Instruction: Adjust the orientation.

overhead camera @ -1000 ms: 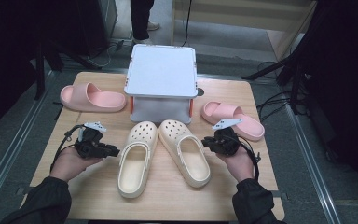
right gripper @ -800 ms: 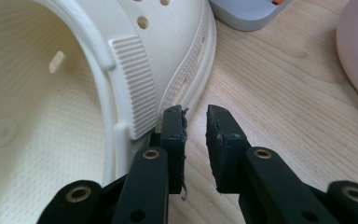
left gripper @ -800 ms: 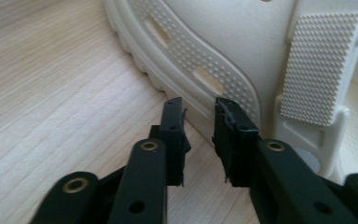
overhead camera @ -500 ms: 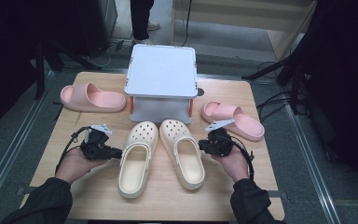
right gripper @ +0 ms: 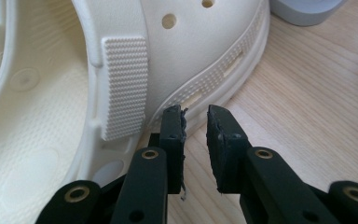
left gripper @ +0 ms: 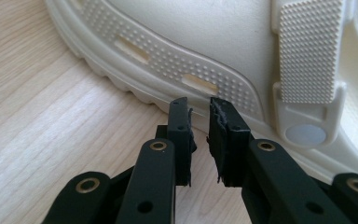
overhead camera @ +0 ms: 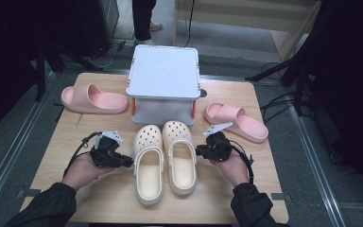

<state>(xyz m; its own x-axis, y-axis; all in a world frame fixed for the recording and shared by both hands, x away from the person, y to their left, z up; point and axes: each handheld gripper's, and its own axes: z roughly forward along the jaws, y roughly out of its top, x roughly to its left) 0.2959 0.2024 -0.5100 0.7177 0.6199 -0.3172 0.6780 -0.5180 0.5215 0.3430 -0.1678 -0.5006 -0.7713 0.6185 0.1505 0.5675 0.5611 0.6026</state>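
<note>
Both cream clogs, the left clog [overhead camera: 147,165] and right clog [overhead camera: 180,153], lie mid-table near its front edge, moulded foam with stippled sole rims. I see my left gripper [left gripper: 199,119] and right gripper [right gripper: 196,121] have closed in against their outer sides, jaws slightly apart, empty. Behind stands a smooth grey box [overhead camera: 163,85].

Bare counter [overhead camera: 104,198] lies open outside both clogs, where the left tool [overhead camera: 125,162] meets the left clog [overhead camera: 147,165] and the right tool [overhead camera: 199,151] the right clog [overhead camera: 179,153], while the box [overhead camera: 163,82] blocks the far side.
</note>
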